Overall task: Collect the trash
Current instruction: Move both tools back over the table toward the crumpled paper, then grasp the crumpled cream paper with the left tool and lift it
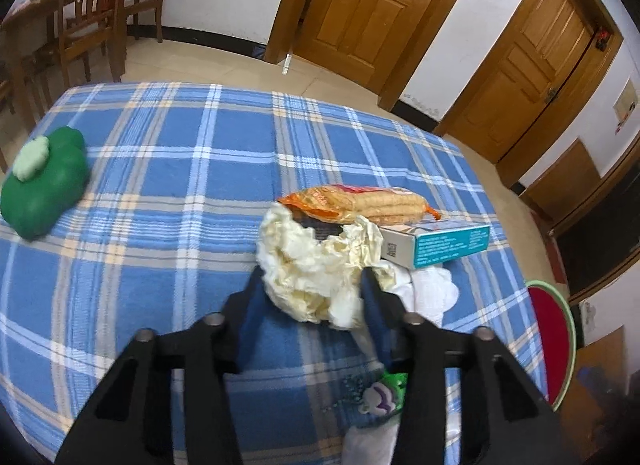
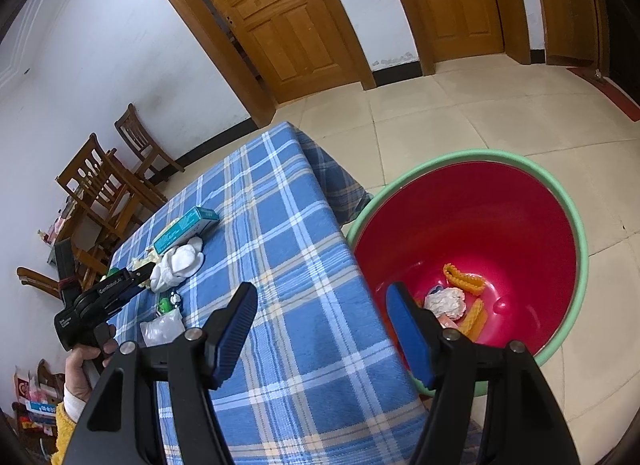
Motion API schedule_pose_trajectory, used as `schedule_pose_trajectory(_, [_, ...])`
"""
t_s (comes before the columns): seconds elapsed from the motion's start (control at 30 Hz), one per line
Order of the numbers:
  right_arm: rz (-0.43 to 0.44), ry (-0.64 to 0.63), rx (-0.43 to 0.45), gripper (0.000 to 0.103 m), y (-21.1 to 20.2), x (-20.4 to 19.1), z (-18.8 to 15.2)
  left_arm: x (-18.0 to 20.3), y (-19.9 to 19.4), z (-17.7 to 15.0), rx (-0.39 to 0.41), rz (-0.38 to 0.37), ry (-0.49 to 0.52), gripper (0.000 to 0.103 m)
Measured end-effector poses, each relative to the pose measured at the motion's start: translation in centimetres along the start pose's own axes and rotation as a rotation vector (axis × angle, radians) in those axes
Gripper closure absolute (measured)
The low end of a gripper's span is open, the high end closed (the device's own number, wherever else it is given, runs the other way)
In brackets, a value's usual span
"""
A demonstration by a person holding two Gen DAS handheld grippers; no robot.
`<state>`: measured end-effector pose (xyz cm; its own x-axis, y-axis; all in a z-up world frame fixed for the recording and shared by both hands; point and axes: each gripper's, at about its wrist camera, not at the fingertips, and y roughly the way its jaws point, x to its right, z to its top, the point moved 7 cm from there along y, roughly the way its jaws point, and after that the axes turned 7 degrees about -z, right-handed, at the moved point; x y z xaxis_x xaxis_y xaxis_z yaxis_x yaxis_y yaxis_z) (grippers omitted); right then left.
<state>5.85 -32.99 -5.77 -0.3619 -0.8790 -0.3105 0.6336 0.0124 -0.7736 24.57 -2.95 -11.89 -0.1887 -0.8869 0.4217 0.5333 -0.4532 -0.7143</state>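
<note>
A crumpled pale-yellow paper wad (image 1: 316, 265) lies on the blue plaid tablecloth (image 1: 180, 185), and my left gripper (image 1: 312, 279) is shut on it, a blue pad pressing each side. Behind it lie an orange snack bag (image 1: 360, 205) and a teal box (image 1: 440, 243); a white tissue (image 1: 432, 293) lies to the right. My right gripper (image 2: 320, 297) stands open and holds nothing, over the table's edge beside the red bin (image 2: 576, 217). The bin holds orange wrappers (image 2: 464, 279) and a tissue ball (image 2: 446, 301). In the right wrist view a hand (image 2: 84, 365) holds the left gripper (image 2: 136, 275).
A green and purple wrapper (image 1: 384, 393) and a clear plastic scrap (image 1: 368, 441) lie near my left gripper. A green cushion-like object (image 1: 44, 181) sits at the table's far left. Wooden chairs (image 1: 92, 13) stand beyond the table, and wooden doors (image 1: 360, 13) line the wall.
</note>
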Motion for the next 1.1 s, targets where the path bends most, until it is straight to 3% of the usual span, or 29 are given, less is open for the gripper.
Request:
schedule_pose_trajectory(0.13, [0.008,-0.009,-0.008,0.033,0.2,-0.3,-0.2,0.4,-0.8,0.1,0.025,-0.025,0.008,0.074])
schedule_pose_trajectory(0.37, [0.039,-0.047,-0.016,0.033,0.5,-2.2,-0.5,0.3,-3.5,0.2,0.074,-0.055,-0.028,0.076])
schedule_pose_trajectory(0.77, [0.129,-0.169,-0.045,0.033,1.4,-8.5,-1.7,-0.3,-9.7,-2.3,0.129,-0.003,-0.045,0.076])
schedule_pose_trajectory(1.1, [0.171,-0.289,-0.115,0.024,3.3,-14.4,-4.2,-2.3,-13.0,-4.6,0.145,0.081,-0.057,0.076])
